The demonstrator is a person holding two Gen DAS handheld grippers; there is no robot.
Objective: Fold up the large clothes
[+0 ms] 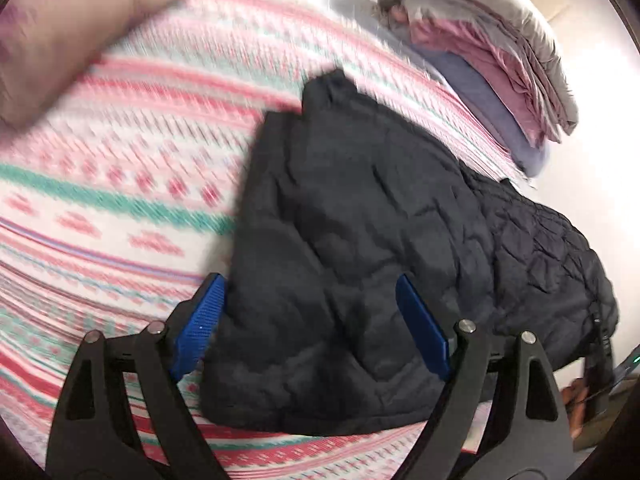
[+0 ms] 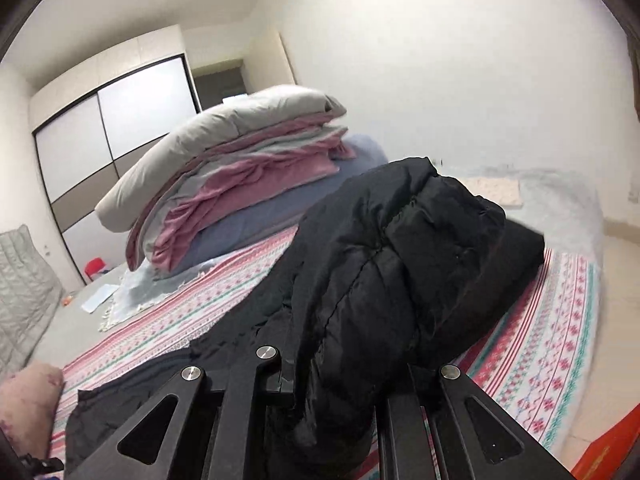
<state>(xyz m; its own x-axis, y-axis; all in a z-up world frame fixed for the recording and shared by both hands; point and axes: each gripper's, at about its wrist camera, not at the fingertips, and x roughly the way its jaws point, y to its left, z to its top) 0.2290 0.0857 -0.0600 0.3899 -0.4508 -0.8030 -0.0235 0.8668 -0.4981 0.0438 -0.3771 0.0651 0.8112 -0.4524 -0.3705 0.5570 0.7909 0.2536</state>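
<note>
Left wrist view: your left gripper (image 1: 310, 320) spread wide over black puffer jacket (image 1: 360, 260) on striped bedspread (image 1: 120, 168). Right gripper (image 2: 340, 384) clamps bunched jacket fabric. Puffy, soft, probably slippery; grab seams. Folded bedding stack (image 2: 240, 184) beyond.

You have a black quilted jacket (image 1: 360, 264) in front of you, its stitching making a puffed diamond pattern along one edge. It lies on a bedspread (image 1: 120, 184) striped in pink, red and teal on white, with small diamond and flower motifs between the bands. Your left gripper (image 1: 312, 320) has bright blue pads (image 1: 200, 324) on black arms; your right gripper (image 2: 344, 384) shows only black. Behind the jacket you see a stack of bedding (image 2: 224, 184): pale grey on top, pink and grey layers beneath, a blue-violet one at the bottom. The pillow (image 2: 28, 400) is dusty pink with faint purple marks. The wardrobe doors (image 2: 108, 128) are white and taupe, framed in black.
</note>
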